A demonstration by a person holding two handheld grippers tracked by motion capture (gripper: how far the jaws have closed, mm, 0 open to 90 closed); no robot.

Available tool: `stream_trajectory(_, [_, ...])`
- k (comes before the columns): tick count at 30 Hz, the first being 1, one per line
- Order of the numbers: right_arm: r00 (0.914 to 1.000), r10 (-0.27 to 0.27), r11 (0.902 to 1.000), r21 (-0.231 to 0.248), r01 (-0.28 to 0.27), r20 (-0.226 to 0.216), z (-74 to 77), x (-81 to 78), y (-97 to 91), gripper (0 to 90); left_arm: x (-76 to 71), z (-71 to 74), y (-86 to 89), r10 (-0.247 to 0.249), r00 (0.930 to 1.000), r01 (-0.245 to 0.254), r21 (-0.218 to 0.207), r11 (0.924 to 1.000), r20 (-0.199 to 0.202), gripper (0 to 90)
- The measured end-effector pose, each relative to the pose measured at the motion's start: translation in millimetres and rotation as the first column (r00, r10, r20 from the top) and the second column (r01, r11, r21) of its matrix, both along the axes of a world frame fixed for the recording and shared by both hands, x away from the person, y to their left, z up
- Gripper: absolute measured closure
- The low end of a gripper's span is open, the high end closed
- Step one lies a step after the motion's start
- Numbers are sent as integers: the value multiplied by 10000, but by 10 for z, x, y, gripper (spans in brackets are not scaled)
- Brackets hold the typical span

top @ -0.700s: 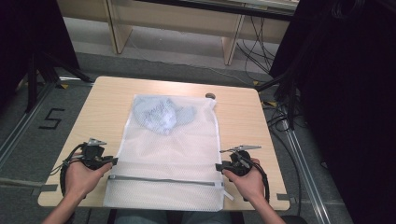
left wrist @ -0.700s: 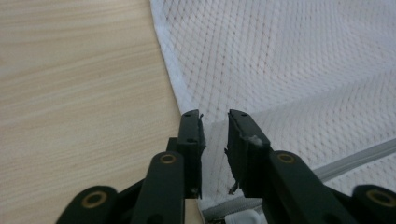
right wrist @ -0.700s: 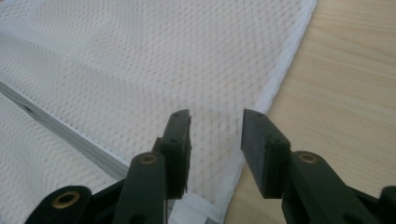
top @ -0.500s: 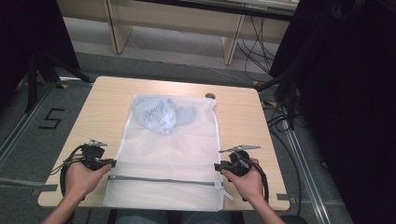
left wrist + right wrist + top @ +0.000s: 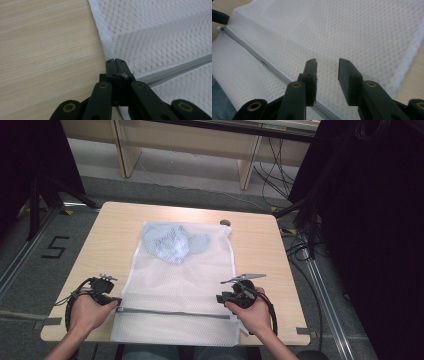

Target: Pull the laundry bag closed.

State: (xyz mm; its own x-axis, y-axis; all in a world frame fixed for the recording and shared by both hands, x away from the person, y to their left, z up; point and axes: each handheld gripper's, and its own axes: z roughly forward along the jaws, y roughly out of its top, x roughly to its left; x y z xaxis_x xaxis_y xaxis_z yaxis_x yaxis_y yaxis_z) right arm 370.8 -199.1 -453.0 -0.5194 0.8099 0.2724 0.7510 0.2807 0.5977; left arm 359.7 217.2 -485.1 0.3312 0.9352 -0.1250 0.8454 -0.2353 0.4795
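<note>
White mesh laundry bag [image 5: 180, 285] flat on a pale wood counter [image 5: 110, 245], blue garment [image 5: 172, 242] inside visible from above, left gripper [image 5: 115, 65] clamped on the zipper's end [image 5: 123, 75], right gripper [image 5: 327, 72] jaws apart over the mesh, grey floor and cables [image 5: 290, 235] beyond.

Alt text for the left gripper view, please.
The left gripper, its black fingers closed together, sits at the edge of a white mesh laundry bag beside the end of its grey zipper. Pale wooden table lies to the left.
</note>
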Motion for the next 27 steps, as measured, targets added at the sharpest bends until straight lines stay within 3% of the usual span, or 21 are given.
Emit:
stream_trajectory(4, [9988,460,9984,-316,-465,-182,18,7,133,697,7,-18,-3,141,9999,-142,-50,9999,-95,896])
stream_trajectory(5, [9988,460,9984,-316,-465,-182,18,7,133,697,4,-19,1,105,9997,-104,76,9999,-230,896])
stream_trajectory(6, [9986,491,9984,-279,-497,-216,19,2,184,698,-11,-29,-19,399,9984,-407,-200,9990,-401,896])
stream_trajectory(8, [9965,822,9963,-255,-826,-163,31,3,305,704,-6,-26,-13,346,9975,-354,-119,9993,-612,896])
stream_trajectory(9, [9965,822,9963,-255,-826,-163,31,3,305,704,-6,-26,-13,346,9975,-354,-119,9993,-612,896])
stream_trajectory(10, [9934,1132,9934,154,-1135,176,19,-1,402,708,-3,-36,-11,344,9977,-357,-205,9992,-589,896])
stream_trajectory(11, [9904,1363,9905,139,-1366,209,23,2,440,710,-4,-43,-13,377,9975,-390,-210,9990,-598,896])
stream_trajectory(14, [9916,1293,9911,314,-1295,96,16,-9,536,712,-2,-42,-8,370,9968,-385,-199,9991,-710,896])
stream_trajectory(15, [9869,1607,9865,294,-1611,172,8,1,603,711,-2,-41,-7,374,9968,-389,-202,9990,-702,897])
stream_trajectory(17, [9854,1699,9851,258,-1701,114,11,-3,675,710,1,-40,0,346,9968,-362,-214,9991,-722,896])
stream_trajectory(18, [9844,1760,9841,245,-1761,72,12,-4,709,710,23,-46,37,-28,9985,22,-93,10000,-552,896])
stream_trajectory(20, [9844,1755,9840,312,-1752,-83,16,-15,751,710,19,-44,34,101,9983,-110,-157,9998,-582,896])
stream_trajectory(21, [9816,1912,9814,164,-1911,-6,8,-2,803,710,6,-40,20,384,9968,-406,-296,9987,-698,896])
stream_trajectory(26, [9774,2108,9775,151,-2106,-143,1,3,926,711,7,-36,31,350,9967,-381,-407,9984,-732,896])
stream_trajectory(27, [9795,2016,9791,266,-2016,39,-27,8,970,711,3,-28,22,329,9972,-355,-381,9986,-668,896])
